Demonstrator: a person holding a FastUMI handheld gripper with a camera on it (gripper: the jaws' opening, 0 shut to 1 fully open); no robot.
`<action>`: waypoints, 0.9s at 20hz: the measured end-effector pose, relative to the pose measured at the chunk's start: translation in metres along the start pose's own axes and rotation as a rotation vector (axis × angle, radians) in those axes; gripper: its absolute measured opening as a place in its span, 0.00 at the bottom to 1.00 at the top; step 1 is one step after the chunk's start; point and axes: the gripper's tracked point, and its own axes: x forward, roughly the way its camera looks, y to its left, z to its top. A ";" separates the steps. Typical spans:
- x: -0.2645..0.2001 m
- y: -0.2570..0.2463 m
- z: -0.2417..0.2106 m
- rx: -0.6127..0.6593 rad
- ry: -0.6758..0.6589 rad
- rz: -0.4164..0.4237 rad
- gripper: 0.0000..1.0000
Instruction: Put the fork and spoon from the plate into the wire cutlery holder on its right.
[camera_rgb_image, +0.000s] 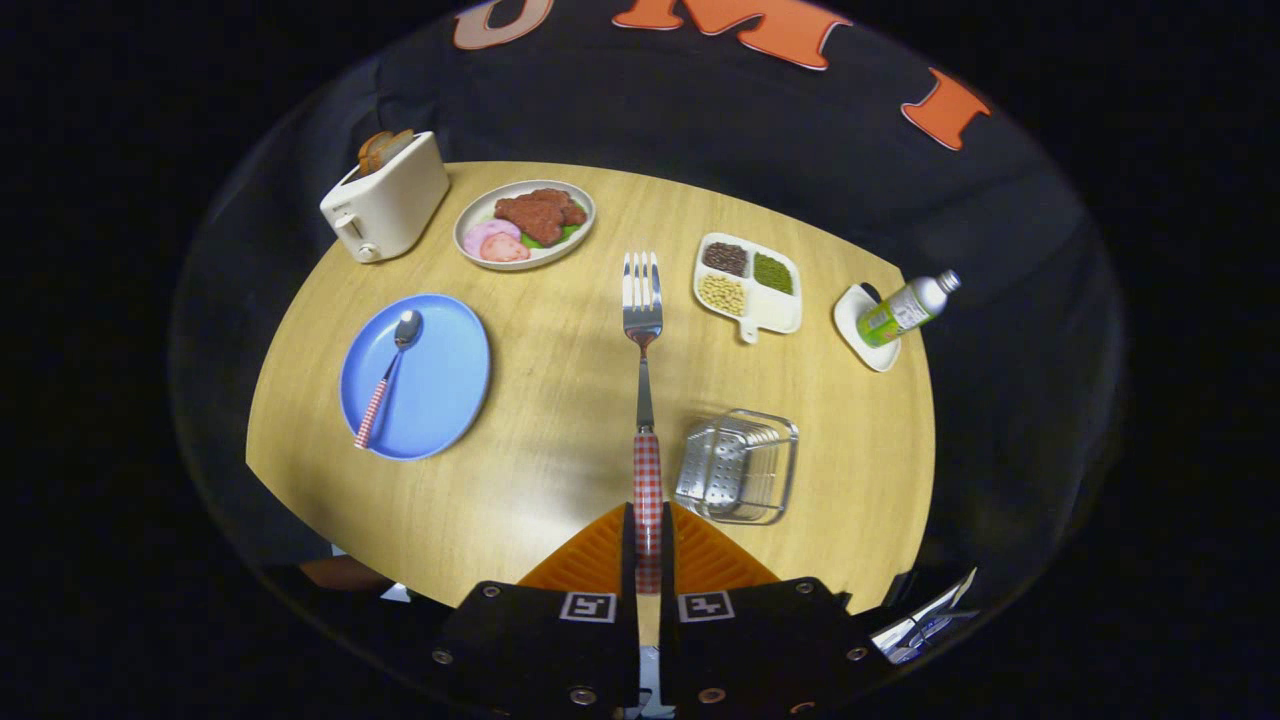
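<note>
Holding the fork (643, 345) by its red-and-white checked handle, my gripper (648, 545) has both fingers pressed together on it, one on each side. I see the fork pointing straight ahead from the fingers, with its shiny prongs far out over the round wooden table (560, 440). It is up in the air, not on the plate.

I see the wire cutlery holder (738, 467) just to the right of the fork's handle, close to my fingers. It sits on the table.

I see the spoon (388, 375) on the blue plate (450, 390), off to the left of the fork. Its checked handle points back toward me and its bowl points away.

Beyond the fork's prongs, a bit right, I see a white tray (785, 310) with three little heaps of beans and seeds. Farther right, a small bottle (908, 308) leans on a white dish (850, 325). Beyond the blue plate I see a plate of meat (470, 235) and a white toaster (385, 205) with bread sticking out.
</note>
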 end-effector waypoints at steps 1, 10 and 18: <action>-0.001 -0.014 -0.006 0.003 0.010 -0.007 0.08; 0.004 -0.067 -0.052 -0.125 0.177 -0.006 0.08; 0.010 -0.085 -0.063 -0.247 0.375 -0.012 0.08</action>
